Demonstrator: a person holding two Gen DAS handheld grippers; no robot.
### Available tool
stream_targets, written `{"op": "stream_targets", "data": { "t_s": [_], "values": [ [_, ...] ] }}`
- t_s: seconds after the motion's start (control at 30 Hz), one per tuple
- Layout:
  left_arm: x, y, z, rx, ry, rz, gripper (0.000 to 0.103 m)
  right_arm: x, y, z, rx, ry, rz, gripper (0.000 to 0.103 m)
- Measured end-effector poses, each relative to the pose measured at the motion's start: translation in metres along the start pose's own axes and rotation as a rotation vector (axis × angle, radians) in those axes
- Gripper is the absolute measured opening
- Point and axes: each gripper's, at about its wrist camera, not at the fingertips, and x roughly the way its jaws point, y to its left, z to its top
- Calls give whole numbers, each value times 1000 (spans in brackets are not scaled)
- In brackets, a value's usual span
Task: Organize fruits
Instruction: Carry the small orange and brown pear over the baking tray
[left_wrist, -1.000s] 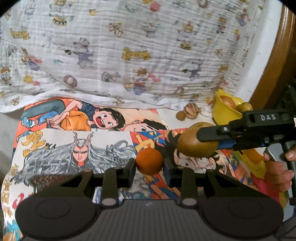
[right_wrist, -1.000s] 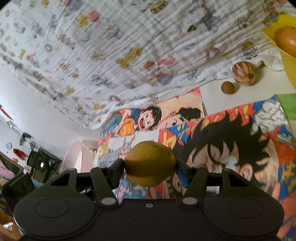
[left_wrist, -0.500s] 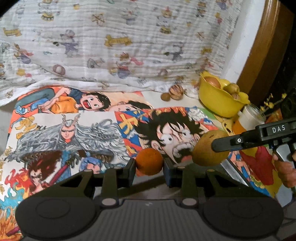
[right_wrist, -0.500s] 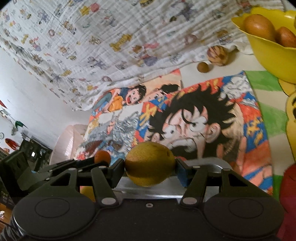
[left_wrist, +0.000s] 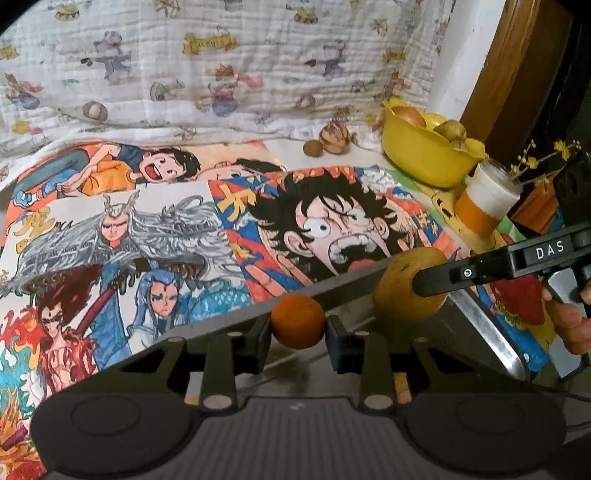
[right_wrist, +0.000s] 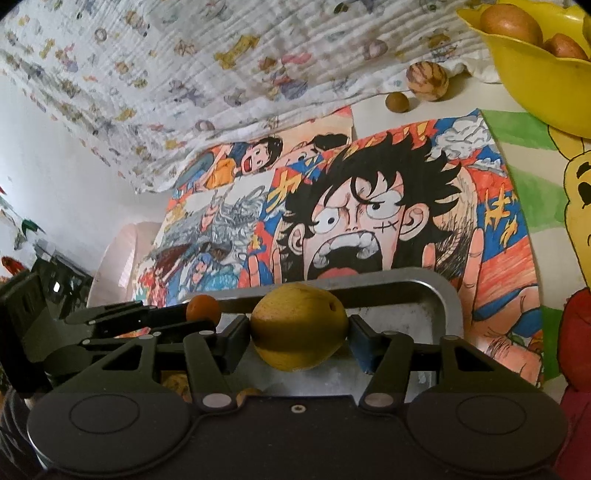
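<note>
My left gripper is shut on a small orange fruit, held just above the near rim of a metal tray. To its right, my right gripper is shut on a larger yellow-brown fruit, which hangs over the tray. The left wrist view shows that fruit pinched by a black finger. The right wrist view shows the orange fruit at the left gripper's tip. Both fruits are close side by side.
A yellow bowl with several fruits stands at the back right. A striped round fruit and a small brown one lie by the printed cloth. A jar stands beside the bowl. Cartoon drawings cover the table. A hand grips the right tool.
Both grippers have come down and back over the table with their fruits. The metal tray has come into view under them. Neither grip has changed.
</note>
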Motion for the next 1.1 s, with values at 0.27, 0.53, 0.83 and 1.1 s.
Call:
{"op": "stream_targets", "data": {
  "t_s": [0.27, 0.53, 0.83, 1.1],
  "values": [
    [6, -2, -1, 6, 39, 12, 35, 6, 3, -6, -30, 10, -15, 59],
    [10, 0, -4, 4, 66, 13, 35, 4, 6, -14, -66, -11, -21, 59],
    [11, 0, -5, 9, 73, 14, 36, 1, 8, -21, -91, -31, -27, 60],
    [10, 0, -4, -5, 76, 4, 36, -1, 8, -25, -98, -34, -26, 60]
  ]
}}
